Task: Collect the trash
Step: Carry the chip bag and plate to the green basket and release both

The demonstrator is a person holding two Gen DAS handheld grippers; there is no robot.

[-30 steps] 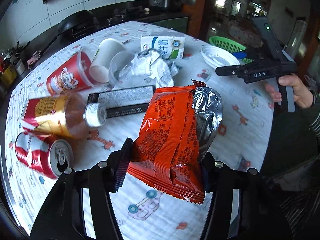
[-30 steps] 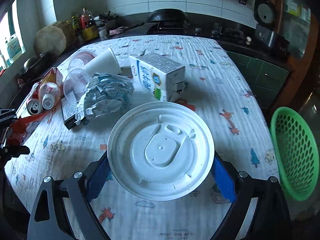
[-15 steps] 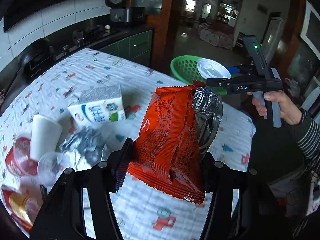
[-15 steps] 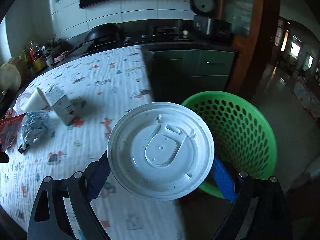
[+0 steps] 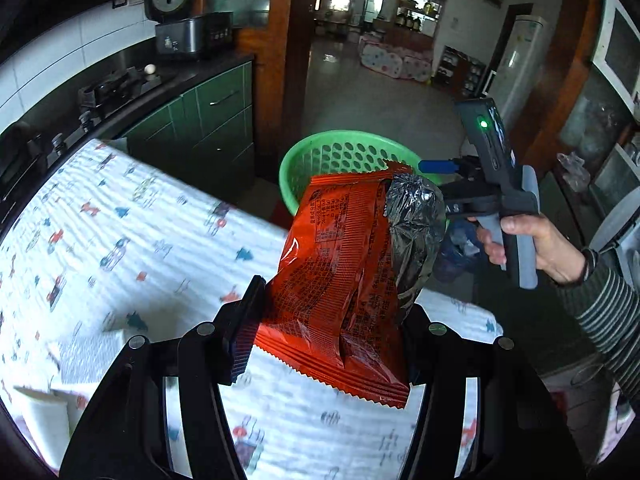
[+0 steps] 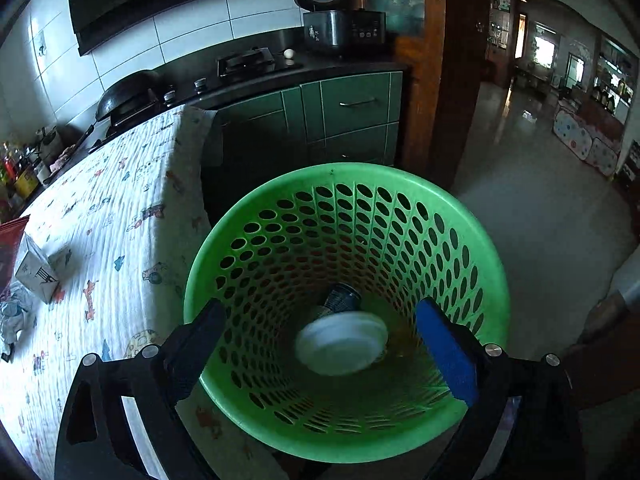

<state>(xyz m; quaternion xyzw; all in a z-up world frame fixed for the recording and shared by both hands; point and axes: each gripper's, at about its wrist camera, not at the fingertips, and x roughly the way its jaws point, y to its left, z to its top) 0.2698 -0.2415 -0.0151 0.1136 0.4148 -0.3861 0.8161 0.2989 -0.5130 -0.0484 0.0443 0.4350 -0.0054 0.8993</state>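
My left gripper [image 5: 328,320] is shut on an orange snack bag [image 5: 344,272] with a silver inside, held above the table's edge. The green perforated basket [image 5: 344,156] stands on the floor beyond it. My right gripper [image 6: 320,332] is open and empty directly above the basket [image 6: 400,208]. A white plastic lid [image 6: 342,342], blurred, is inside the basket over a dark can [image 6: 340,296]. The right gripper also shows in the left wrist view [image 5: 436,166], held over the basket.
The table with a patterned white cloth [image 6: 112,216] sits left of the basket. A milk carton [image 6: 36,270] and crumpled foil [image 6: 14,316] lie on it. Green cabinets [image 6: 340,108] and a wooden post [image 6: 452,80] stand behind. White cups [image 5: 44,416] lie at the table's near left.
The right gripper opened and let go of the white lid, which dropped into the basket. The left gripper swung further toward the basket with the snack bag.
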